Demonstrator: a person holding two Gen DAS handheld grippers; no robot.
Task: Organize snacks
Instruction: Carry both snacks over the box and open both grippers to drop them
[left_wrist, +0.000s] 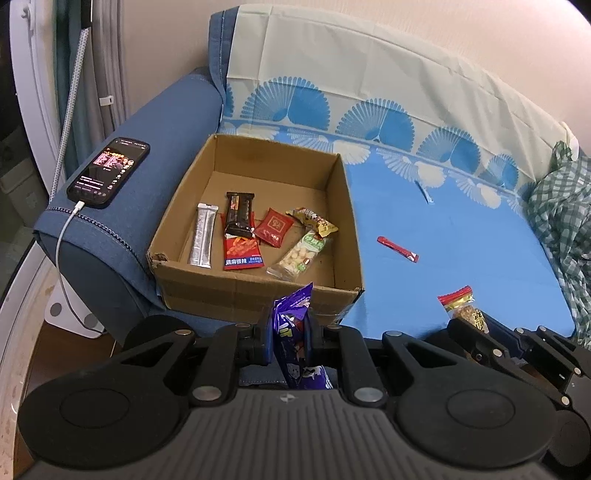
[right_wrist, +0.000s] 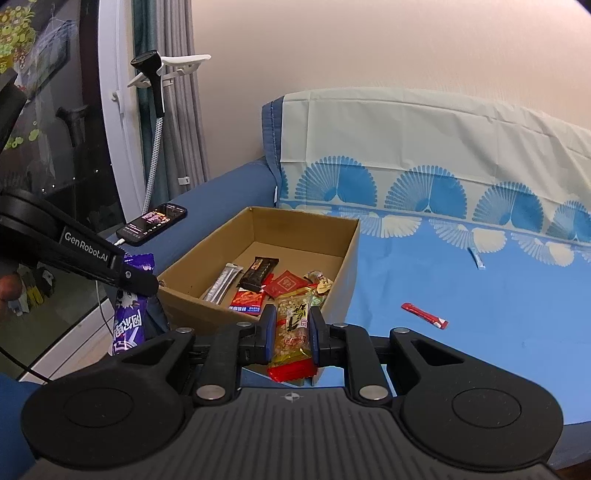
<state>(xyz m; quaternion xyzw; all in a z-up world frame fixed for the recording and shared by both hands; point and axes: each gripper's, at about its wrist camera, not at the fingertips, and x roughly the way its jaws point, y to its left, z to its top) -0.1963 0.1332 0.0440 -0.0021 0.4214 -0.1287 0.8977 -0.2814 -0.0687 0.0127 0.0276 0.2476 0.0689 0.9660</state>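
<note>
1. The sofa (left_wrist: 177, 122) fills the scene, its seat under a blue sheet (left_wrist: 461, 258) with fan prints along the far edge. A checked cloth (left_wrist: 561, 221) is bunched at the far right.
2. The cardboard box (left_wrist: 255, 295) sits open on the seat, against the left armrest. Its near wall faces both grippers.
3. A phone (left_wrist: 109, 173) lies on the armrest, left of the box, with a cable plugged in.
4. The left gripper (left_wrist: 289, 332) is clamped on a purple snack bag (left_wrist: 291, 325), held upright just in front of the box's near wall.
5. The right gripper (right_wrist: 292, 332) is clamped on a clear nut packet (right_wrist: 293, 332) with red ends, held near the box's near right corner.
6. Already on the box floor: a silver stick (left_wrist: 202, 236), a black bar (left_wrist: 239, 214), a red spicy packet (left_wrist: 242, 253), a small red sachet (left_wrist: 274, 227), a pale peanut packet (left_wrist: 301, 253) and a gold-wrapped snack (left_wrist: 312, 219).
7. Still loose on the sheet, right of the box: a red stick (left_wrist: 398, 249), and further back a small blue stick (left_wrist: 424, 192).
8. Judged step: carrying two picked snacks to the box, with most of the sorting done.
9. Next move, as I read it: bring each gripper over the near rim, above a bare patch of floor, then part the jaws. The upright purple bag may catch on the near wall if carried too low.
</note>
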